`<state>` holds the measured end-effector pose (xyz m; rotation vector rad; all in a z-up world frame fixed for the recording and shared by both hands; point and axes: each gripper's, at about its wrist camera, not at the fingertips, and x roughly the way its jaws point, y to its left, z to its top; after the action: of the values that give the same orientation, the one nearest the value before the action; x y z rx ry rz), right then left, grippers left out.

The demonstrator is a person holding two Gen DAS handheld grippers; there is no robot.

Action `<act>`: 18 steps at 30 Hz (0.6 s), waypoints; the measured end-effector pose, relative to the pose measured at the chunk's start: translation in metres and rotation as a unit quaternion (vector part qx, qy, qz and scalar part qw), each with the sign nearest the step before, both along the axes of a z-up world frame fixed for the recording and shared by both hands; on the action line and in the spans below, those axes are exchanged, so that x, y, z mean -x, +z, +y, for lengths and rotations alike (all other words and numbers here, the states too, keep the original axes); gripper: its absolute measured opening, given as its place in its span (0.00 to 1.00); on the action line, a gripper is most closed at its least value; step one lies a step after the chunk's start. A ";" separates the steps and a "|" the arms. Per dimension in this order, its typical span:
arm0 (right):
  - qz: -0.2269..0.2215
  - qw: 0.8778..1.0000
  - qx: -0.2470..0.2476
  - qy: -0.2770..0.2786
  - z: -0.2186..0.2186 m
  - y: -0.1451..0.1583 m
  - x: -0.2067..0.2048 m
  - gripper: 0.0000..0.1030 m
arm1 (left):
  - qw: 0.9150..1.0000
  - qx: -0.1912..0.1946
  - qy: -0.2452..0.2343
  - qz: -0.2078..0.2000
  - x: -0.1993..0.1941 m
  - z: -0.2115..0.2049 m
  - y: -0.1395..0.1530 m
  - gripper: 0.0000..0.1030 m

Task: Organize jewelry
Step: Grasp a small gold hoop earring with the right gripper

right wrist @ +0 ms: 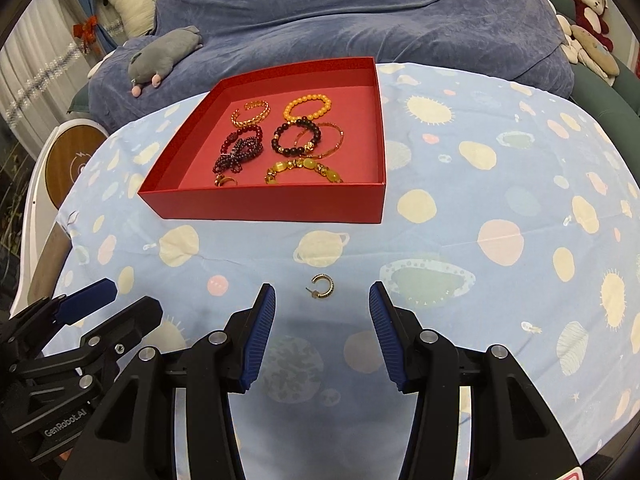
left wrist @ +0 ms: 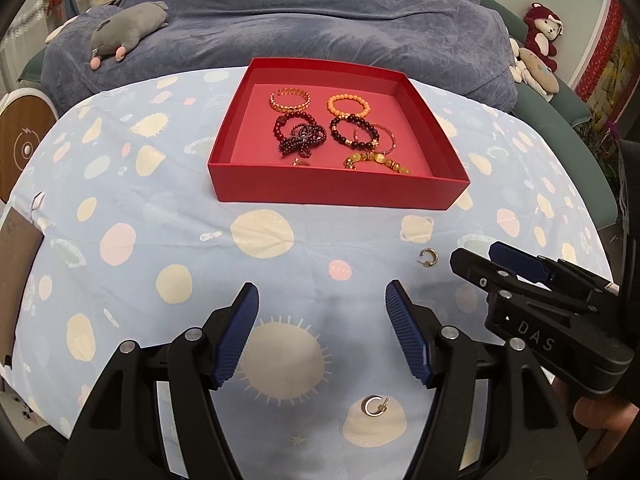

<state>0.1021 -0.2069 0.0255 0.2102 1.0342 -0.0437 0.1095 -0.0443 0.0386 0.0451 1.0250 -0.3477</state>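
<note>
Left view, upper left: I see a grey plush toy (left wrist: 128, 28) lying on the blue blanket (left wrist: 320, 12).
Left view, centre: the red box (left wrist: 338, 190) sits on the spotted cloth (left wrist: 120, 200), bracelets (left wrist: 340, 128) heaped inside it.
Left tongs (left wrist: 322, 300): bottom centre of my left view, jaws apart, nothing between them; a silver hoop earring (left wrist: 374, 405) lies on the cloth below the tips.
Right tongs (right wrist: 322, 298): bottom centre of my right view, jaws apart and empty.
Gold hoop earring (right wrist: 322, 286): on the cloth, level with the right fingertips (right wrist: 266, 300), touching neither.
Right view, upper right: a dark red teddy bear (right wrist: 592, 4).
</note>
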 end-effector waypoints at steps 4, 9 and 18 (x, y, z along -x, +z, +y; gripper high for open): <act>0.007 1.000 0.008 0.007 0.003 -0.010 -0.007 0.45 | 1.000 -0.003 0.008 0.012 0.003 0.007 -0.010 0.61; 0.019 1.000 0.017 0.011 0.006 -0.023 -0.016 0.42 | 1.000 -0.005 0.016 0.022 0.004 0.014 -0.018 0.61; 0.030 0.999 0.029 0.021 0.013 -0.038 -0.025 0.24 | 0.999 -0.004 0.024 0.035 0.002 0.021 -0.028 0.61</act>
<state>0.1270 -0.1939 -0.0124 0.1342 1.0964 -0.0417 0.1072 -0.0230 0.0109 0.0150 1.0955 -0.3042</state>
